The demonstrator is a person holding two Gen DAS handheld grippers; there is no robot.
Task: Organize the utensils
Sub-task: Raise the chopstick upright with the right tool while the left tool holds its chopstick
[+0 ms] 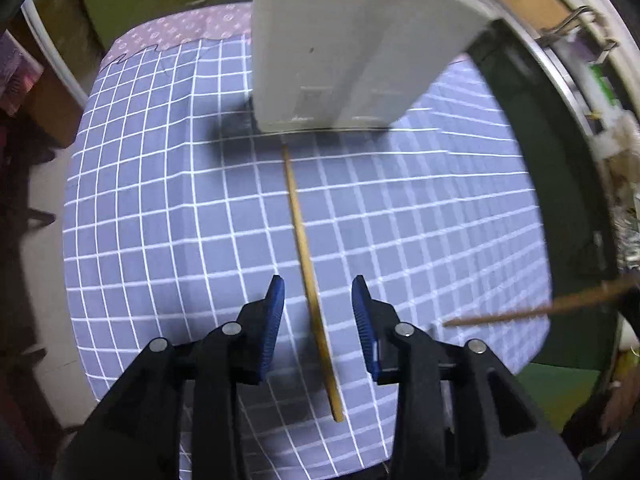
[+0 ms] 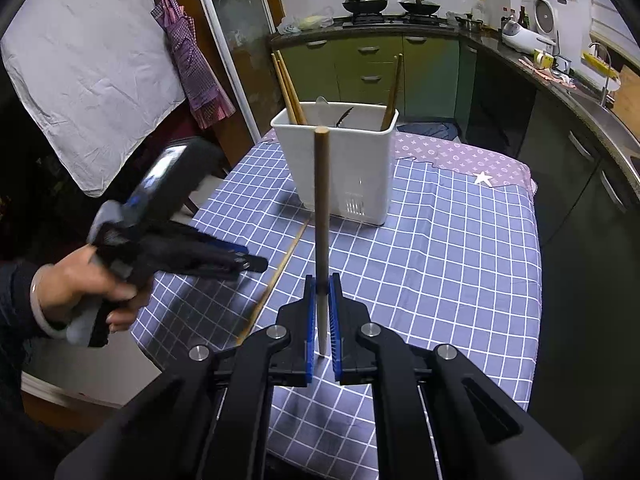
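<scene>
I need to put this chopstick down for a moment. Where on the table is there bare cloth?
The checked cloth is bare right of the white utensil holder, out to the table's right edge, and in front of it too. It is crowded left of centre: a loose chopstick lies there, with the left tongs above it. The right tongs hold the other chopstick.

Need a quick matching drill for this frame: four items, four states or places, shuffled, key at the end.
1. left gripper
2. right gripper
3. loose chopstick
4. white holder

a. lying flat on the checked cloth
b. shut on a chopstick
c. open, jaws astride a chopstick
d. standing upright with chopsticks inside

Pairs: 1-c, 2-b, 3-a, 4-d
</scene>
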